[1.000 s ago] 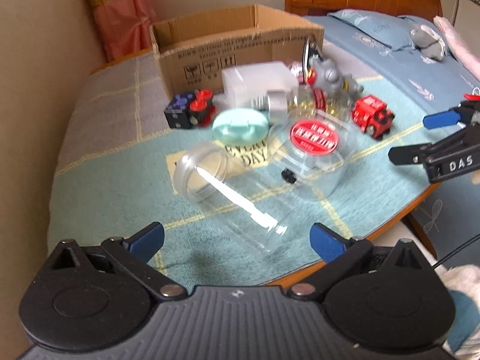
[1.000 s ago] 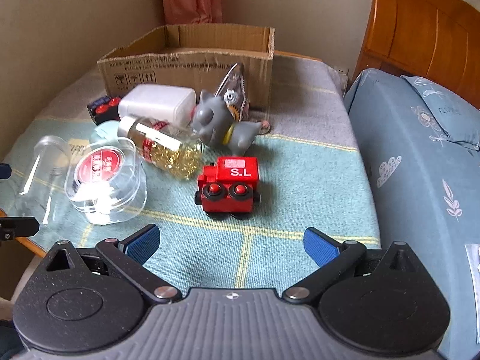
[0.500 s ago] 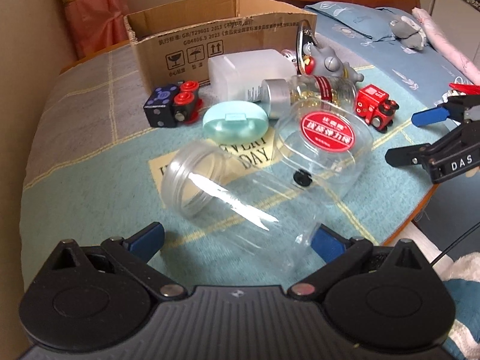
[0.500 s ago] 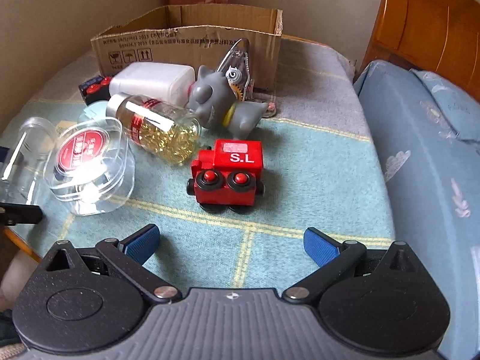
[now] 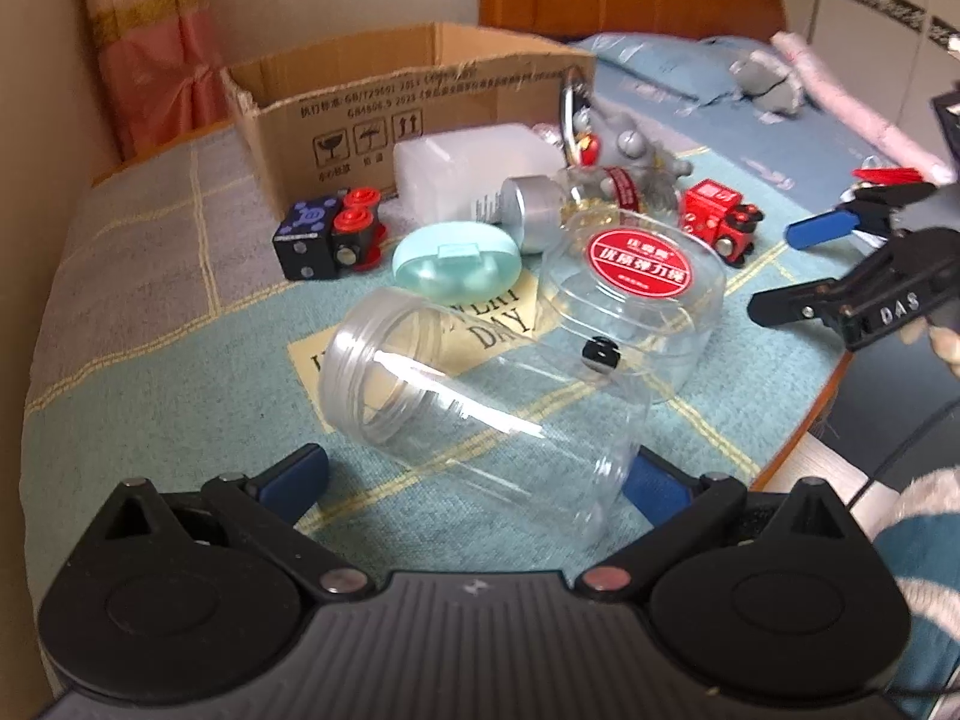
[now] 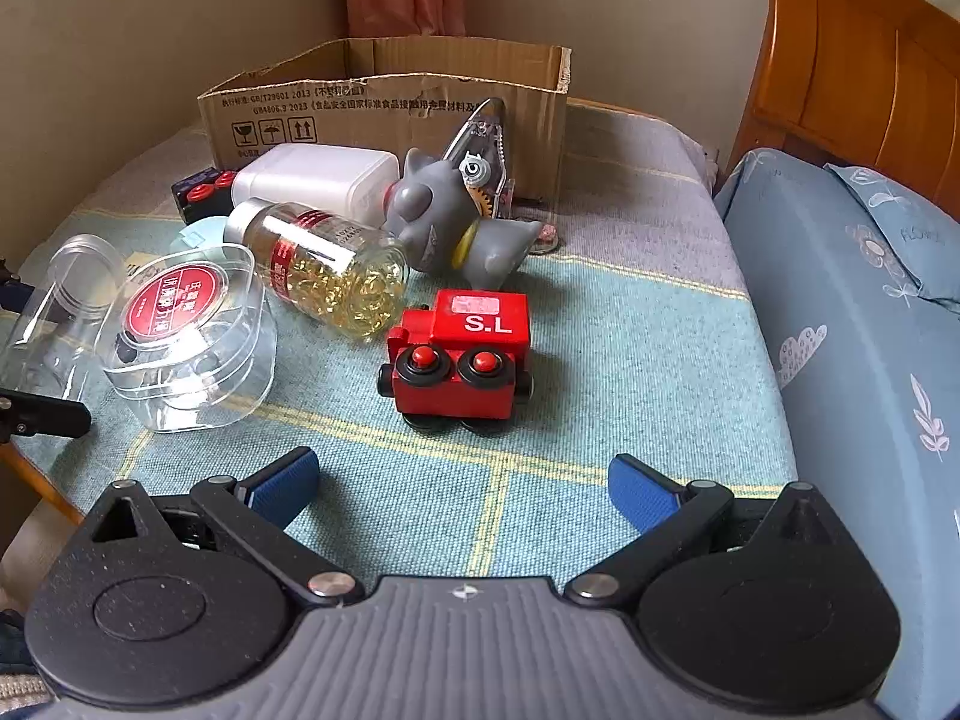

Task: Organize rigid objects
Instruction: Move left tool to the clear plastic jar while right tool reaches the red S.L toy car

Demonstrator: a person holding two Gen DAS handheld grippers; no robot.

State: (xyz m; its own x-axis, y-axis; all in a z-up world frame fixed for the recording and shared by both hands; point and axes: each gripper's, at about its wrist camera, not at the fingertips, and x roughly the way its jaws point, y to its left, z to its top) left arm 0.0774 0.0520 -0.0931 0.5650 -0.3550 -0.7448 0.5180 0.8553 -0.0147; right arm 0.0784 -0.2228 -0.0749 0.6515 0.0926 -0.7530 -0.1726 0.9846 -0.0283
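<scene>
A clear empty jar [image 5: 480, 414] lies on its side on the table, its base between the blue pads of my open left gripper [image 5: 480, 483]. A clear tub with a red label [image 5: 636, 306] stands just behind it and also shows in the right wrist view [image 6: 186, 330]. My right gripper [image 6: 462, 486] is open and empty, a short way in front of a red toy train [image 6: 459, 360]. A pill bottle [image 6: 324, 267], a grey toy cat [image 6: 450, 228], a white container [image 6: 312, 177] and a mint oval case [image 5: 456, 258] lie behind.
An open cardboard box [image 5: 414, 102] stands at the back. A dark blue and red toy block [image 5: 327, 234] sits in front of it. The table's wooden edge [image 5: 798, 426] runs at the right, a blue bed [image 6: 852, 312] beside it.
My left gripper has moved forward until the clear jar's base sits between its pads. My right gripper has moved closer to the red train.
</scene>
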